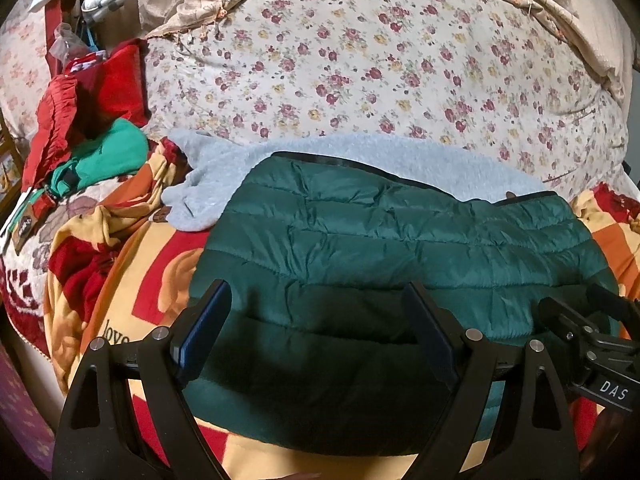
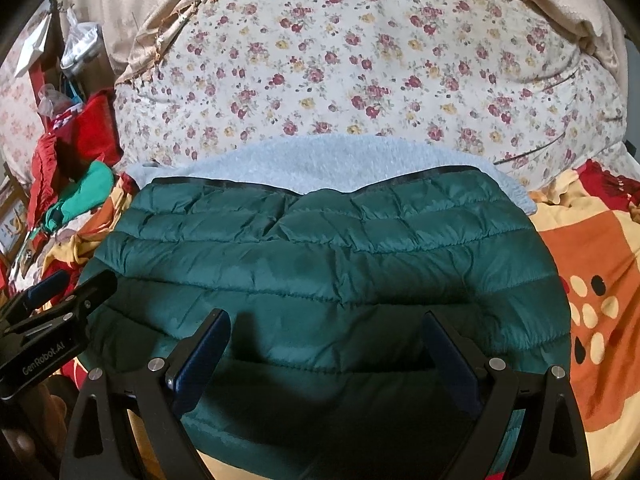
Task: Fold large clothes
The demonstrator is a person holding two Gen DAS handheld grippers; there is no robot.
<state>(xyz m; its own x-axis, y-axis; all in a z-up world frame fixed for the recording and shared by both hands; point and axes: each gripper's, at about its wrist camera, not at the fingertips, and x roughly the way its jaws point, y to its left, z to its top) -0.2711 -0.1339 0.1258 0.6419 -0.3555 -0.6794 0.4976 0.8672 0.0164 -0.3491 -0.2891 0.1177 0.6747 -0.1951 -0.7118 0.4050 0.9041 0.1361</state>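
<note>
A dark green quilted puffer jacket (image 1: 380,240) (image 2: 320,260) lies folded on the bed, on top of a pale blue fleece garment (image 1: 224,176) (image 2: 320,164). My left gripper (image 1: 316,300) hovers over the jacket's near left part, jaws wide apart, nothing between the pads. My right gripper (image 2: 324,328) hovers over the jacket's near middle, likewise open and empty. Each gripper shows in the other's view: the right one at the right edge (image 1: 592,344), the left one at the left edge (image 2: 52,320). Both cast shadows on the jacket's near part.
An orange, red and yellow patterned blanket (image 1: 132,292) (image 2: 592,280) covers the bed. A floral quilt (image 1: 360,72) (image 2: 360,64) is piled behind. Red and green clothes (image 1: 92,128) (image 2: 80,160) are heaped at the left, with clutter behind them.
</note>
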